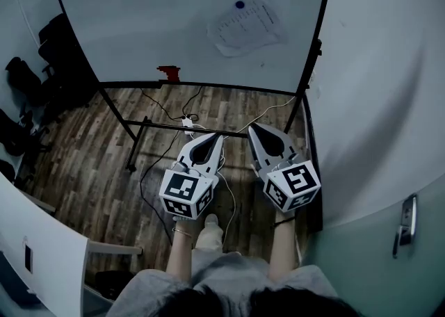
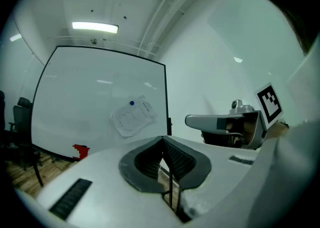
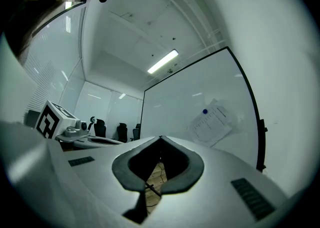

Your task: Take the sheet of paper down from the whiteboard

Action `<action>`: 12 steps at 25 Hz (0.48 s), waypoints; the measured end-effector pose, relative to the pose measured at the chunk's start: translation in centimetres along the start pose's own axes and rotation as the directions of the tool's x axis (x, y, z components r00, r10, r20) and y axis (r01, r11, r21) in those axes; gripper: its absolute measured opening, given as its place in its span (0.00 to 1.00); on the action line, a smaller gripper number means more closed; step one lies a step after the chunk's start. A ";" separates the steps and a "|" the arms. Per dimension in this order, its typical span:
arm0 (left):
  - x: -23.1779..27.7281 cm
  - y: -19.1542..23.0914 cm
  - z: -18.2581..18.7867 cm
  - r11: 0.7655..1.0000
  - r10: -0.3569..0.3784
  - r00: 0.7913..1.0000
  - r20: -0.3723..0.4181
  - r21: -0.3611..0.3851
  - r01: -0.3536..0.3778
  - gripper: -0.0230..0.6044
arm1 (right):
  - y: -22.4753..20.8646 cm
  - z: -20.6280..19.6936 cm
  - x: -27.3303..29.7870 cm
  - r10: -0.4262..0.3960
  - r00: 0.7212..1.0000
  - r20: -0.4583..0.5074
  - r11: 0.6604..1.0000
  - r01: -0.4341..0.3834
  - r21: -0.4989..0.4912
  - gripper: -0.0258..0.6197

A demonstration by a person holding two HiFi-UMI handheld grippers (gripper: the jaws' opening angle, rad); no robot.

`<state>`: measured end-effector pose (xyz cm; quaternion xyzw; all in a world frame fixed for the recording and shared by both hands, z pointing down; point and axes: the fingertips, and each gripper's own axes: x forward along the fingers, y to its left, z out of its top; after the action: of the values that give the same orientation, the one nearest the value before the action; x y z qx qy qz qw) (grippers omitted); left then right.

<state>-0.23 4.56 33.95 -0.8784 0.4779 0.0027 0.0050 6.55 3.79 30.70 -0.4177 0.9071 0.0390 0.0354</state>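
A printed sheet of paper [image 1: 245,26] hangs on the whiteboard [image 1: 153,17], pinned near its top by a round blue magnet [image 1: 240,4]. The left gripper view shows the sheet of paper [image 2: 132,117] ahead, and the right gripper view has the sheet of paper [image 3: 211,124] to the right. My left gripper [image 1: 215,137] and right gripper [image 1: 253,128] are held side by side well short of the board, pointing toward it. Both are shut with nothing between their jaws. Neither touches the sheet.
The whiteboard stands on a black frame [image 1: 174,128] over a wooden floor with loose cables [image 1: 163,110]. A red eraser [image 1: 168,72] sits on the board's lower rail. A white wall [image 1: 375,100] runs close on the right, with a door handle [image 1: 407,222]. Dark office chairs [image 1: 28,79] stand at the left.
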 end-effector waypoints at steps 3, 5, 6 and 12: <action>1.4 1.0 -0.1 1.000 0.002 1.000 0.011 -0.010 -0.002 0.05 | -1.1 -0.6 1.4 -0.004 1.000 -0.002 1.000 0.004 0.004 0.04; 2.7 2.0 -0.3 1.000 0.003 1.000 0.011 -0.014 -0.003 0.05 | -1.9 -1.1 2.6 -0.004 1.000 -0.014 1.000 0.004 0.001 0.04; 3.4 2.5 -0.4 1.000 0.001 1.000 0.010 -0.017 -0.001 0.05 | -2.3 -1.3 3.2 -0.005 1.000 -0.019 1.000 0.005 0.001 0.04; 7.6 5.3 -0.5 0.996 -0.058 0.998 -0.008 -0.069 0.058 0.05 | -5.4 -2.4 6.9 -0.038 0.998 -0.047 0.999 0.039 0.009 0.04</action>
<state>-0.53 -4.71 34.37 -0.8915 0.4519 0.0146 -0.0274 6.14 -5.13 32.16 -0.4357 0.8996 0.0241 0.0171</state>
